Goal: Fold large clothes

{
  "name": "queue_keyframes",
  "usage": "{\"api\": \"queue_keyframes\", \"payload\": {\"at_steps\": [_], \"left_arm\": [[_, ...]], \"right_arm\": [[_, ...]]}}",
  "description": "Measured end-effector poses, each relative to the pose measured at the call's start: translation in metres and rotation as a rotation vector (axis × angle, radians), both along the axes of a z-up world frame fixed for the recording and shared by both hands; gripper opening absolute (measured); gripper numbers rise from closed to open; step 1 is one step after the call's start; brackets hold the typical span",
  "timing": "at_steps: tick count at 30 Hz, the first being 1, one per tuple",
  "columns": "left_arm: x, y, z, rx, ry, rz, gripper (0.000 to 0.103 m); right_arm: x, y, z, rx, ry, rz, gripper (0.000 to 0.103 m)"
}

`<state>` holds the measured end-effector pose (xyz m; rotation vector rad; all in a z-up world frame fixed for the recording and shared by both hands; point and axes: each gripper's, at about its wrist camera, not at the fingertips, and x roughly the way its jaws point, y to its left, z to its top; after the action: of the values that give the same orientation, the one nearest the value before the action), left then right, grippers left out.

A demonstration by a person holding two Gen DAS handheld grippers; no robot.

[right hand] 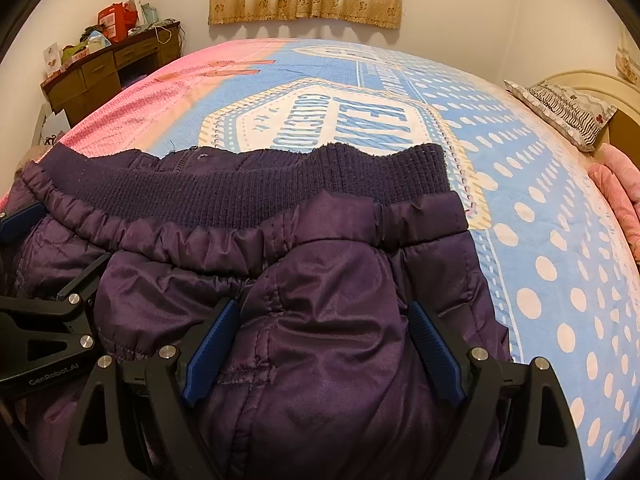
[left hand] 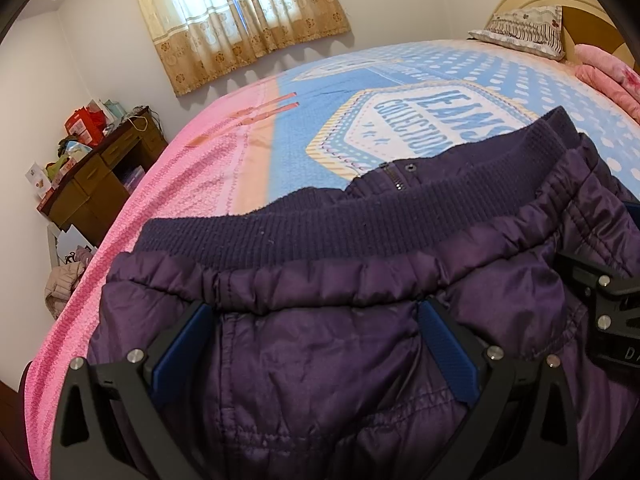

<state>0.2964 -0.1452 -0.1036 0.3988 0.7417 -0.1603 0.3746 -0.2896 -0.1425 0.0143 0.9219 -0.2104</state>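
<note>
A dark purple padded jacket (left hand: 320, 344) with a navy ribbed hem (left hand: 320, 224) lies on the bed, folded over itself. It also shows in the right wrist view (right hand: 320, 280). My left gripper (left hand: 316, 316) is open, its blue pads on either side of a bulge of jacket fabric. My right gripper (right hand: 324, 320) is open too, with jacket fabric between its pads. The right gripper shows at the right edge of the left wrist view (left hand: 608, 304). The left gripper shows at the left edge of the right wrist view (right hand: 48, 320).
The bed has a blue and pink printed blanket (left hand: 360, 112). A striped pillow (right hand: 568, 112) and pink bedding (right hand: 616, 192) lie at the headboard end. A cluttered wooden desk (left hand: 100, 176) stands by the wall, under a curtained window (left hand: 240, 12).
</note>
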Motion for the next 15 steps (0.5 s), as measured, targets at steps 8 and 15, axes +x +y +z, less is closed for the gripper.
{"api": "queue_keyframes", "payload": {"at_steps": [8, 15], "left_arm": [[-0.0011, 0.0001, 0.0011, 0.009, -0.007, 0.003, 0.103], [-0.0015, 0.0014, 0.0015, 0.007, -0.006, 0.003, 0.103]], "right_arm": [[-0.0038, -0.0049, -0.0006, 0.027, -0.023, -0.002, 0.086], [-0.003, -0.0053, -0.0007, 0.028, -0.023, -0.002, 0.087]]}}
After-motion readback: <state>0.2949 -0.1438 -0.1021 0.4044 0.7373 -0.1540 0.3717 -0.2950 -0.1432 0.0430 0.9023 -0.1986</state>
